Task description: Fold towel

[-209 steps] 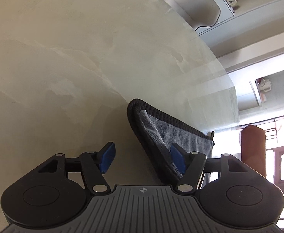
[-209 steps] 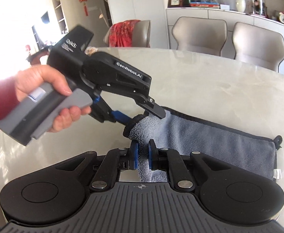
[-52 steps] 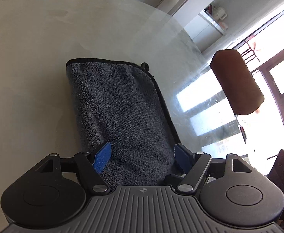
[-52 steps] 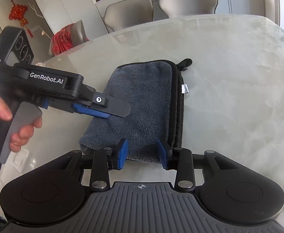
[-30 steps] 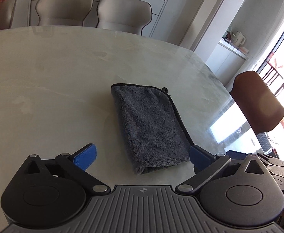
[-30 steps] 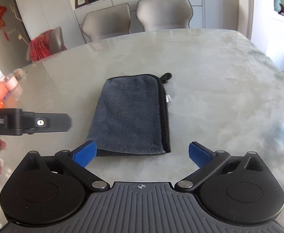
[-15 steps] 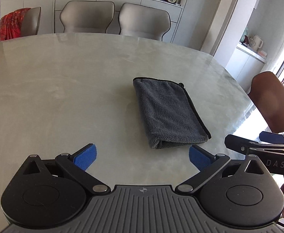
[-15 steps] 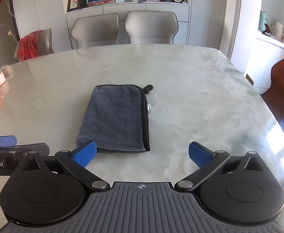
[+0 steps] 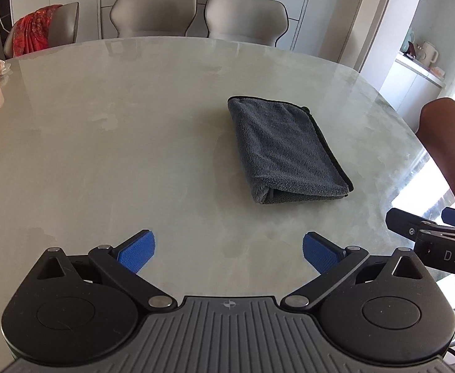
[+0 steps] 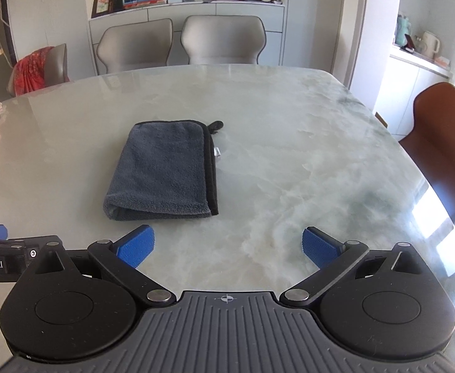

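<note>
Marble table (image 10: 289,155); two grey chairs (image 10: 177,42) beyond; white sideboard (image 10: 184,9); brown chair (image 10: 442,143) right, sunlit

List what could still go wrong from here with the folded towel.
1. The towel's near end gapes slightly where the layers meet, so the fold may spring open if it is left unpressed.
2. Both grippers, left and right, hang open just short of it; a forward slip might snag that loose end.
3. The hanging loop sticks out at the far corner and may catch a finger on pickup.
</note>
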The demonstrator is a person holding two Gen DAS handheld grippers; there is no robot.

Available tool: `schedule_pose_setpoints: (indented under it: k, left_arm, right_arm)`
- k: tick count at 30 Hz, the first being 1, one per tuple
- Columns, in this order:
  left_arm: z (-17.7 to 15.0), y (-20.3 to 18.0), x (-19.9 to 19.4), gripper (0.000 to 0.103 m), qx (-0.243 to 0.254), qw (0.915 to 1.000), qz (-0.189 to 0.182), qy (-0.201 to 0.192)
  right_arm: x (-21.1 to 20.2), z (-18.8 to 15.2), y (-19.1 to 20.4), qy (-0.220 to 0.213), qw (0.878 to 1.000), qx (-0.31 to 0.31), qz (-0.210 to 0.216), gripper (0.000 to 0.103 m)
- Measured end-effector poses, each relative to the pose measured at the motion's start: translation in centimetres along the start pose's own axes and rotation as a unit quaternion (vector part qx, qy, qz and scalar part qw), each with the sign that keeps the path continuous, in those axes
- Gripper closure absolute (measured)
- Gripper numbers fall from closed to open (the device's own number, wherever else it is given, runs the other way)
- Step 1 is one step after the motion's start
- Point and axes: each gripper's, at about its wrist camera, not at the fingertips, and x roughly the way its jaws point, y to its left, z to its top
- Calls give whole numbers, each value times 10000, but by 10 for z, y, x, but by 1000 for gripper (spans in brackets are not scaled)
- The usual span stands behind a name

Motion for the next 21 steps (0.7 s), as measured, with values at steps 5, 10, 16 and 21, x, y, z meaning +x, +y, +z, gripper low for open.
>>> schedule_pose_setpoints:
  k: [5, 10, 16, 21]
  left_arm:
    - [-2, -6, -1, 0, 180, 9998, 118, -22]
    - [-3, -13, -2, 0, 368, 9989, 291, -48]
    - [-4, -17, -1, 0, 460, 9981, 402, -44]
    - [-4, -20, -1, 0, 506, 9973, 523, -15]
  right_arm:
    - [1, -3, 0, 13, 10000, -69, -45, 0]
    - [2, -5, -1, 54, 9999, -100, -47, 0]
    - [4, -8, 1, 93, 9997, -209, -53, 0]
    - [4, -10, 5, 95, 9993, -353, 18, 0]
